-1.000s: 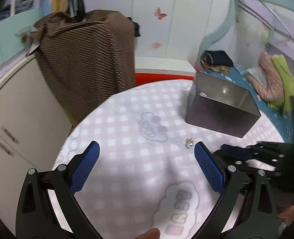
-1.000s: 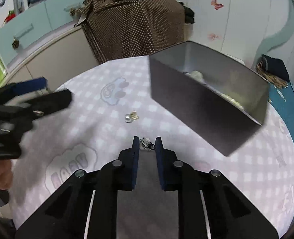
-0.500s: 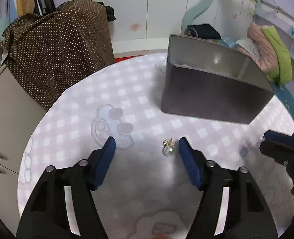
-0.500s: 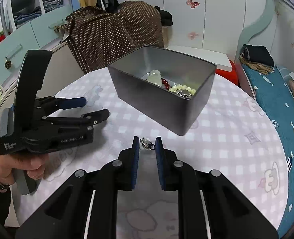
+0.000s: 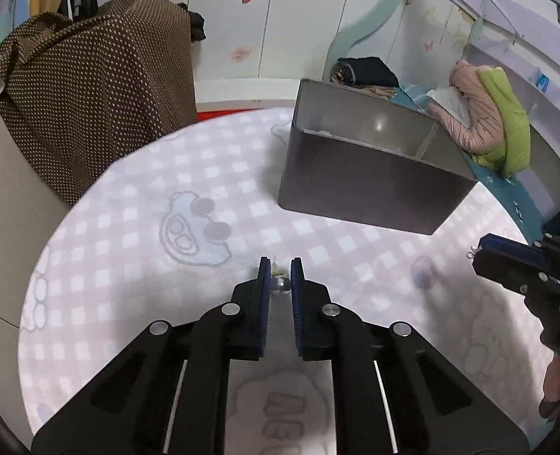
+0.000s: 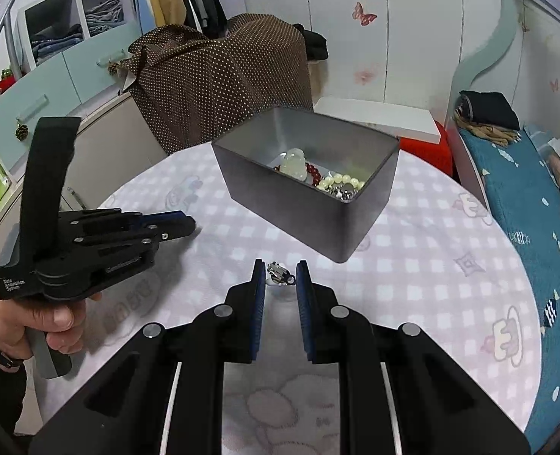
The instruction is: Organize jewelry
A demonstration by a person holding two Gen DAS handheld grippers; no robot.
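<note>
My left gripper [image 5: 280, 265] is shut low over the checked tablecloth [image 5: 128, 227], its blue pads pressing on a pearl earring [image 5: 281, 285]. In the right wrist view the same gripper [image 6: 190, 223] points toward the box. My right gripper [image 6: 280, 270] is shut on a small silver earring [image 6: 279, 275] and hovers above the table in front of the grey metal box [image 6: 298, 223]. The box [image 5: 355, 189] is open on top. Inside lie a pale pendant [image 6: 293, 162], red beads and a cream bead bracelet [image 6: 342, 181].
The round table ends close on every side. A brown dotted cloth [image 5: 101, 87] drapes a cabinet at the back left. A bed with a blue cover [image 6: 526, 197] and clothes runs along the right. A person's hand [image 6: 52, 322] grips the left tool's handle.
My left gripper came down over the pearl earring and its jaws went from wide open to shut on it. The right gripper drew back from the box, still holding the silver earring.
</note>
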